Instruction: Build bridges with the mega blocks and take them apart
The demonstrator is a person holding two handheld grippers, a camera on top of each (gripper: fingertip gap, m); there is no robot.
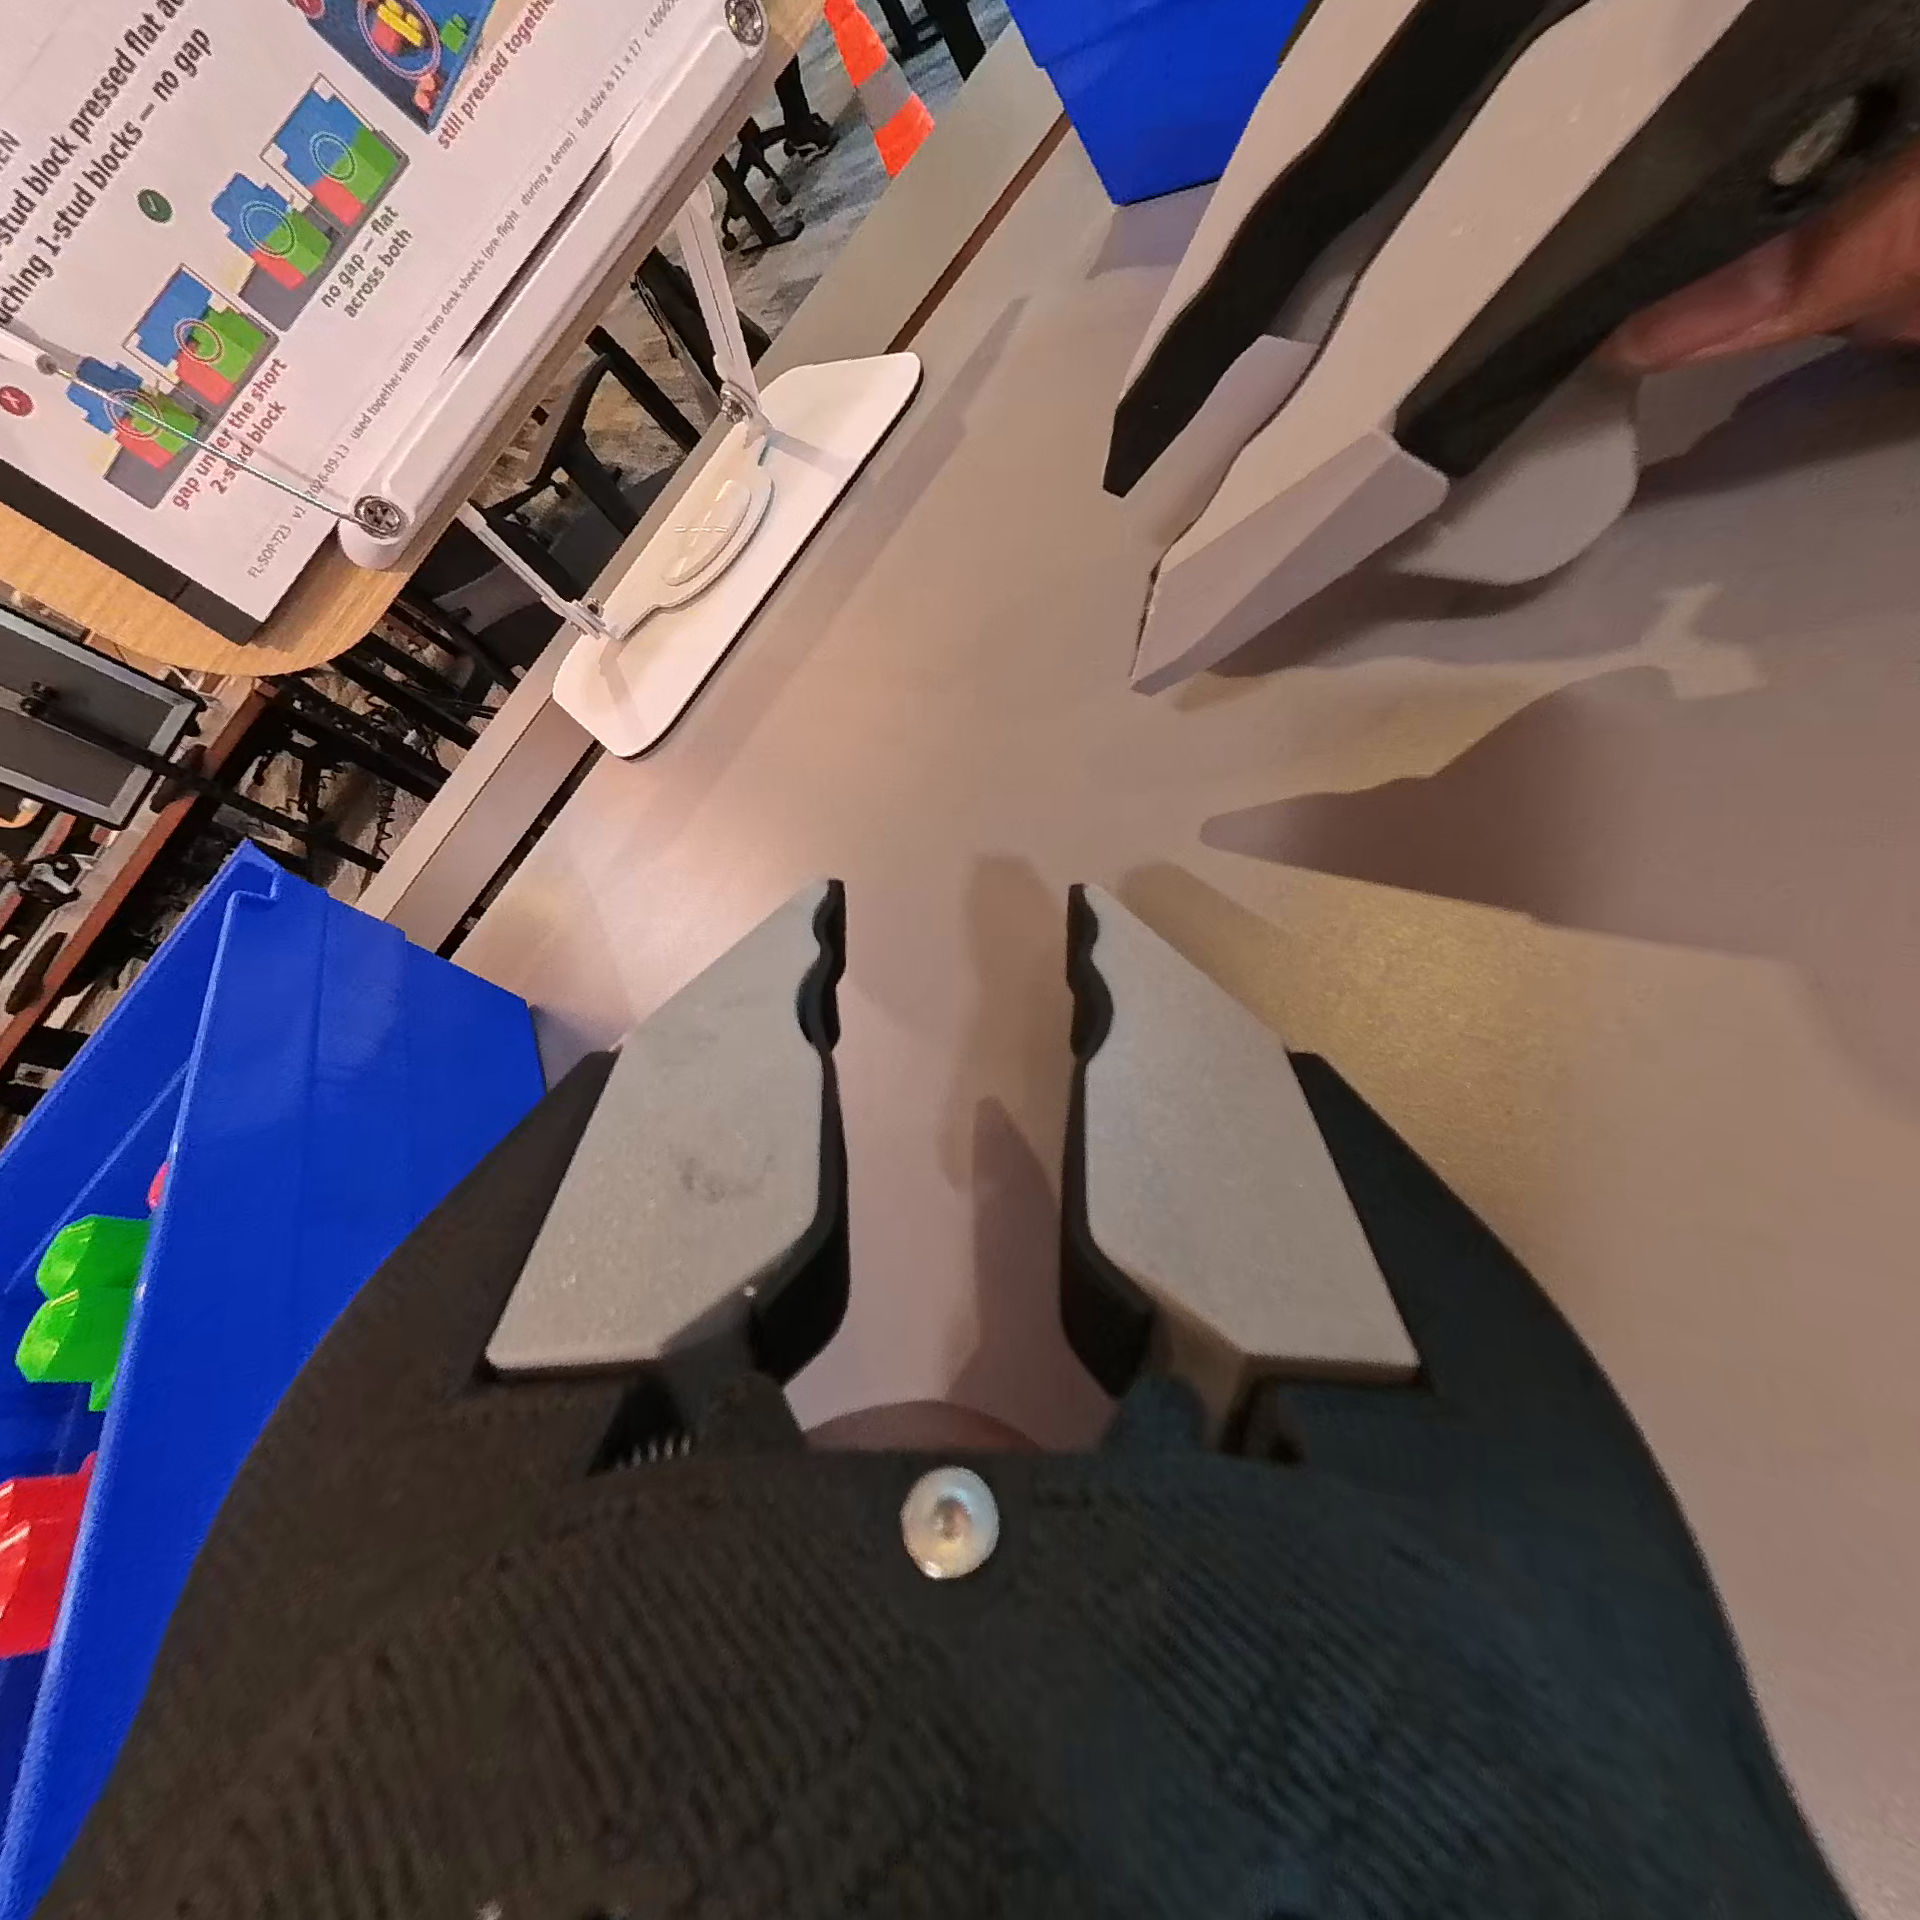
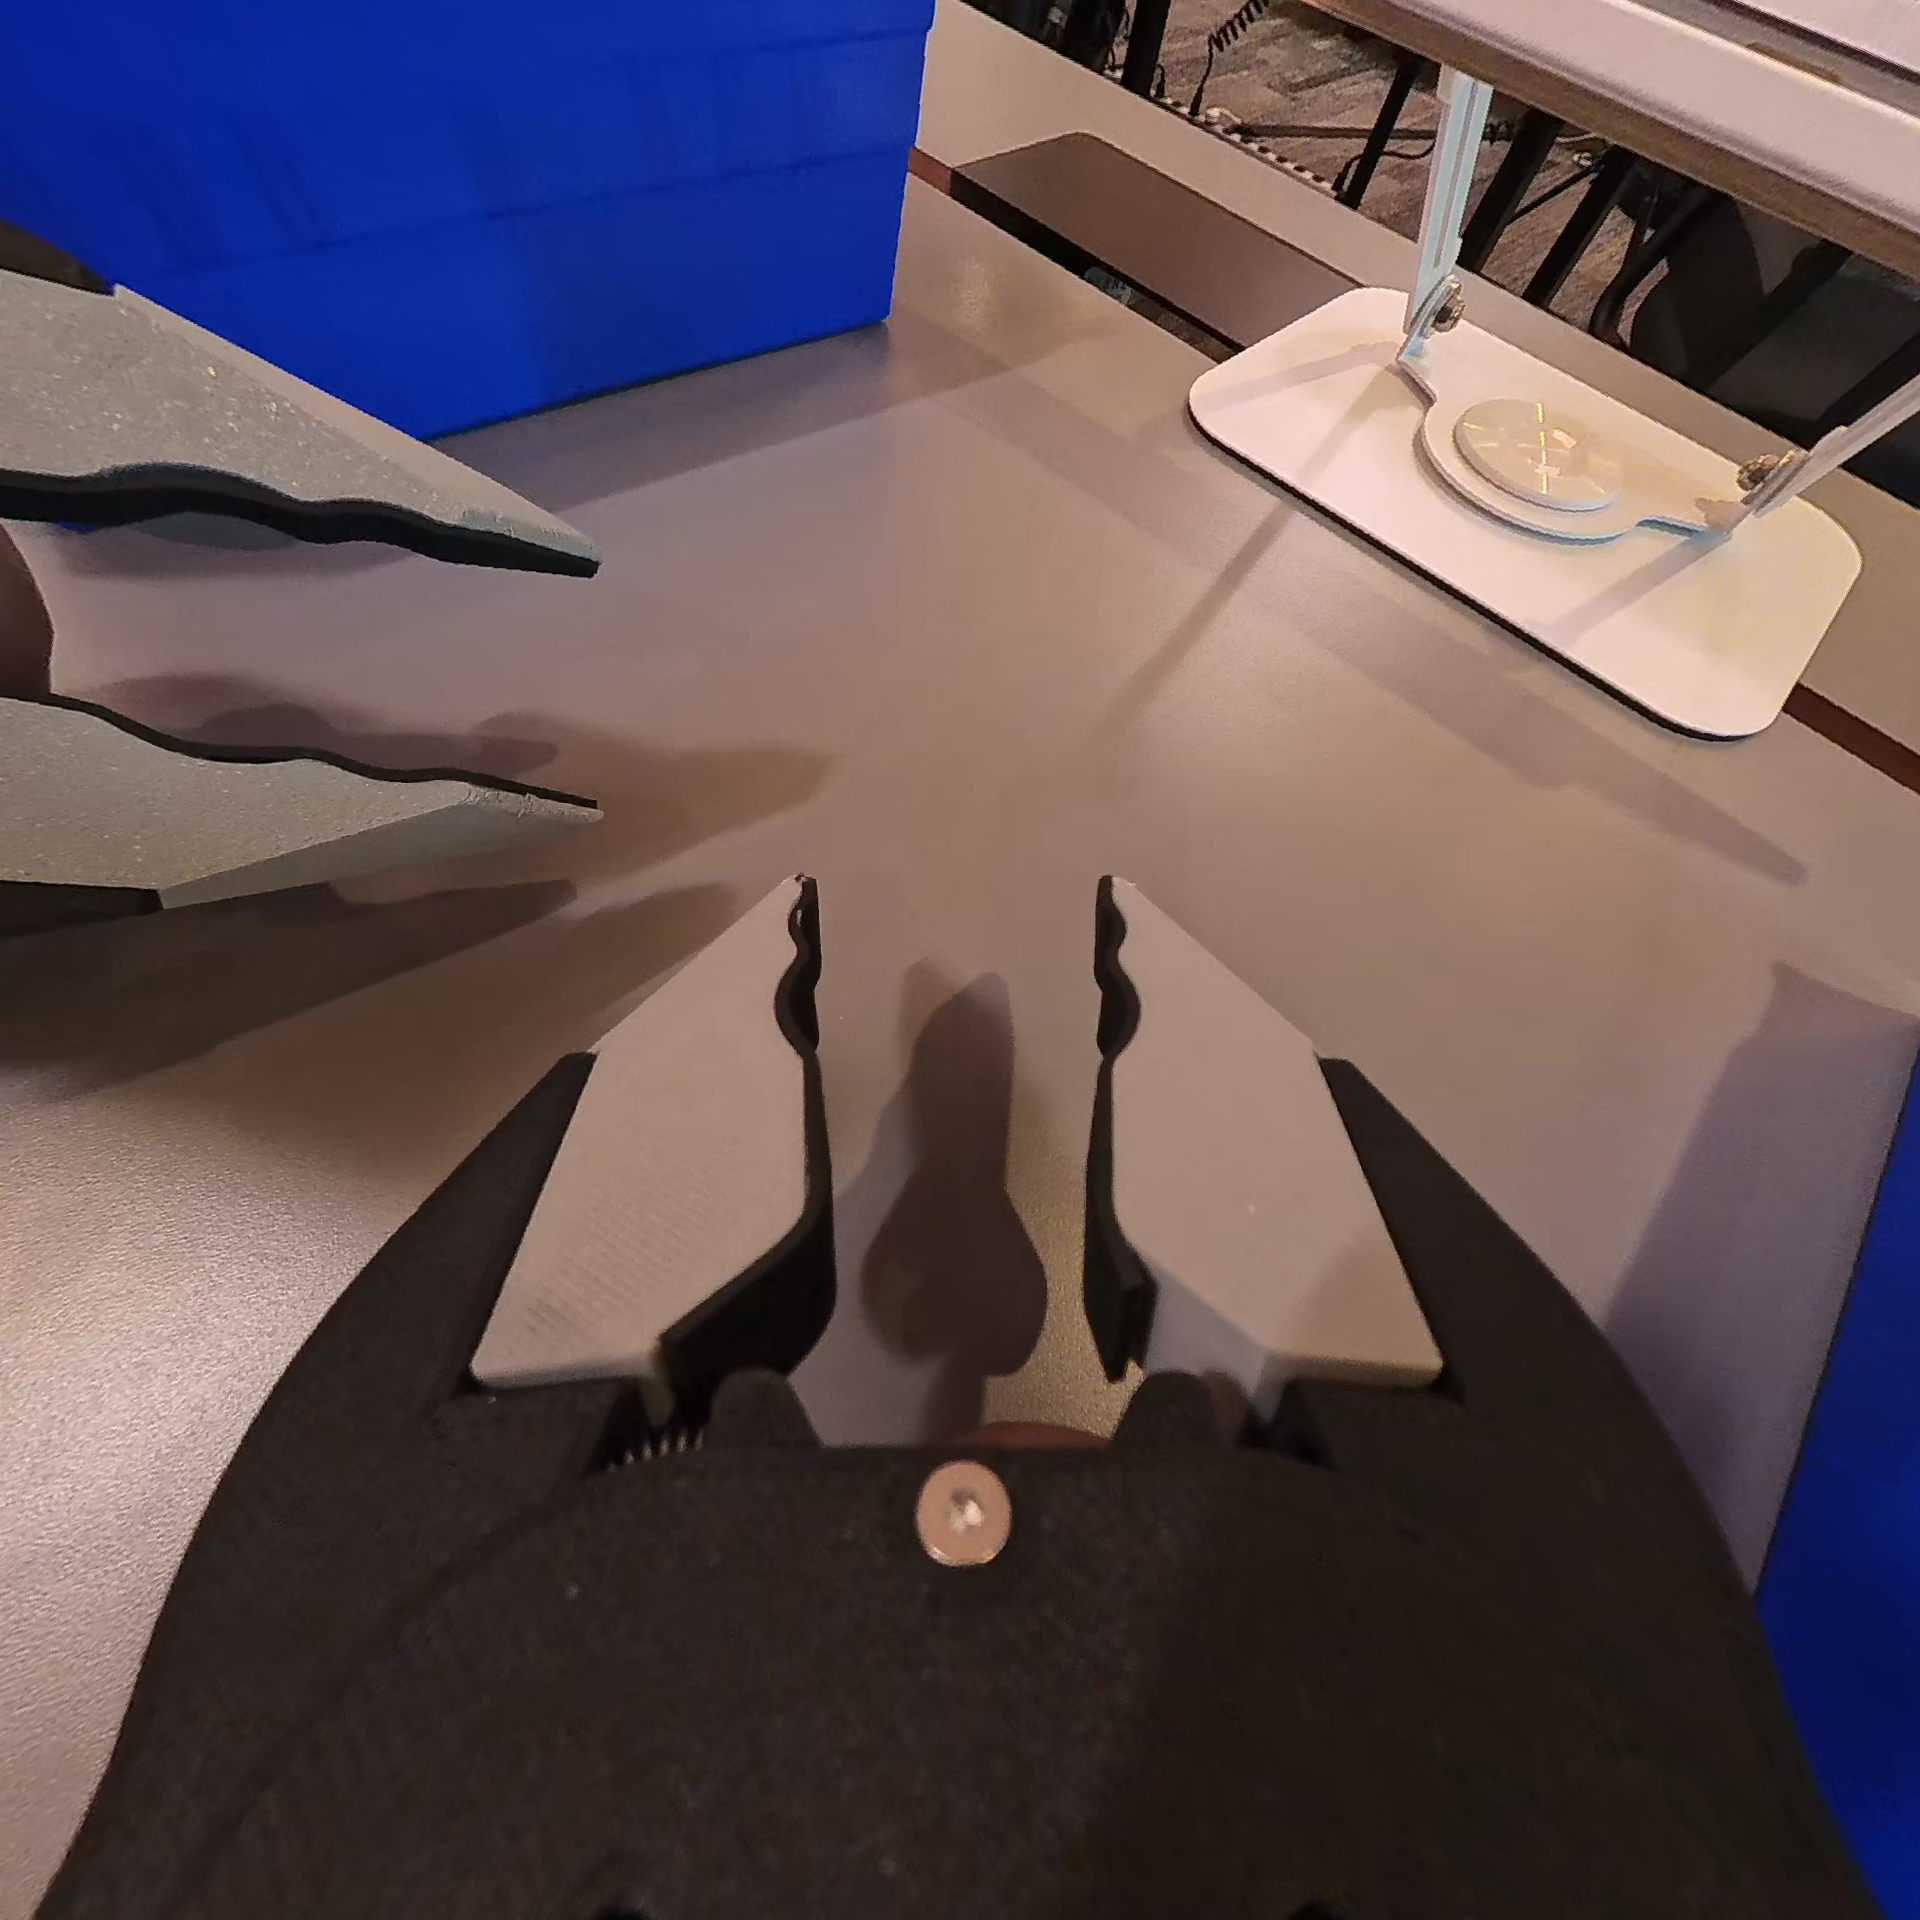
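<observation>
Blocks (image 1: pixel 73 1320) sit binned at table (image 1: pixel 1299 1039) edge; both hand-held grippers (image 1: pixel 951 904) (image 2: pixel 956 894) gape empty over bare middle.

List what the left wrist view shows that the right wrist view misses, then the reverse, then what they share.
Only the left wrist view shows the green blocks and a red block inside a blue bin, plus the instruction sheet on its board.

Only the right wrist view shows a dark flat item at the table's far edge.

Both show the grey table, the white stand base, and both tongs, left tongs and right tongs, open and empty.
</observation>
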